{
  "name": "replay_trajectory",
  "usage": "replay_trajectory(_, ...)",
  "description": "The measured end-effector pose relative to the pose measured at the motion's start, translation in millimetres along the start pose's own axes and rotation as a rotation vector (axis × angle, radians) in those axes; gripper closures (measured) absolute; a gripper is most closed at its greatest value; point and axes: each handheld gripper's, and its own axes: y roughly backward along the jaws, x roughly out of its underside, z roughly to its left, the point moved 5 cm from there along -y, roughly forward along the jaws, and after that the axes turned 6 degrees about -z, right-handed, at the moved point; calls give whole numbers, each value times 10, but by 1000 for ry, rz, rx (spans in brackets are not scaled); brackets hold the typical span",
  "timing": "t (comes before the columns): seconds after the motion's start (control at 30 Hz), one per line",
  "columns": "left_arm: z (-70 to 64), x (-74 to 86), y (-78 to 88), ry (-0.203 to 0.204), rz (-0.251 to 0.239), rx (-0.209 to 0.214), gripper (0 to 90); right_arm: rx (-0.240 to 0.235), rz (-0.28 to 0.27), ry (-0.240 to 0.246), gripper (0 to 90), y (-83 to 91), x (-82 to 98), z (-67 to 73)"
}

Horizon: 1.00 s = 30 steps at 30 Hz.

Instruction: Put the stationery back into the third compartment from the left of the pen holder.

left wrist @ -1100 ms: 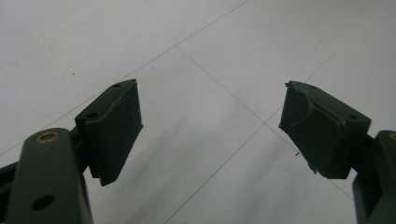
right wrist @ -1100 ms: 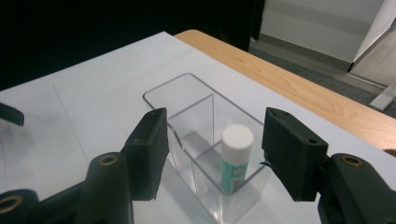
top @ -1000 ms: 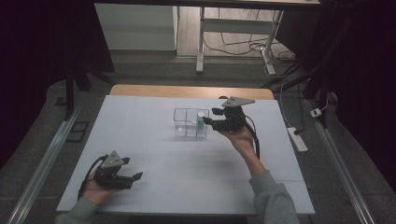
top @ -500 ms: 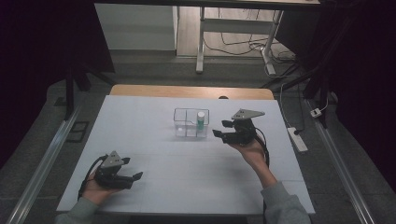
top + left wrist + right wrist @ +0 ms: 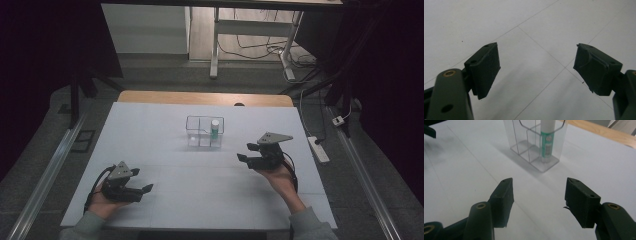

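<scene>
Tube (image 5: 548, 138) upright, well beyond spread jaws

Dim room beyond both tongs: grey floor (image 5: 165, 75), white cabinet (image 5: 145, 27), metal desk legs (image 5: 215, 45), loose cables (image 5: 260, 47). Right of the right tongs, probably a power strip (image 5: 318, 148).

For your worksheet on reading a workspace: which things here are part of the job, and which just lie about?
Job: clear divided holder; green-and-white tube upright in it; right gripper, open.
Lying about: left gripper, open and empty; power strip; floor cables.
</scene>
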Motion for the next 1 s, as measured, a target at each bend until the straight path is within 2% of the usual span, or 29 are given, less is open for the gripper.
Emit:
replay_trajectory(0.73, 0, -7, -20, -11, 5, 5, 205, 36, 47, -73, 384, 491, 634, -3)
replay_trajectory(0.87, -4, -11, -16, -12, 3, 5, 205, 55, 74, -65, 384, 553, 733, -24)
replay_trajectory(1.0, -5, -12, -19, -14, 4, 6, 205, 54, 78, -73, 384, 611, 791, -36)
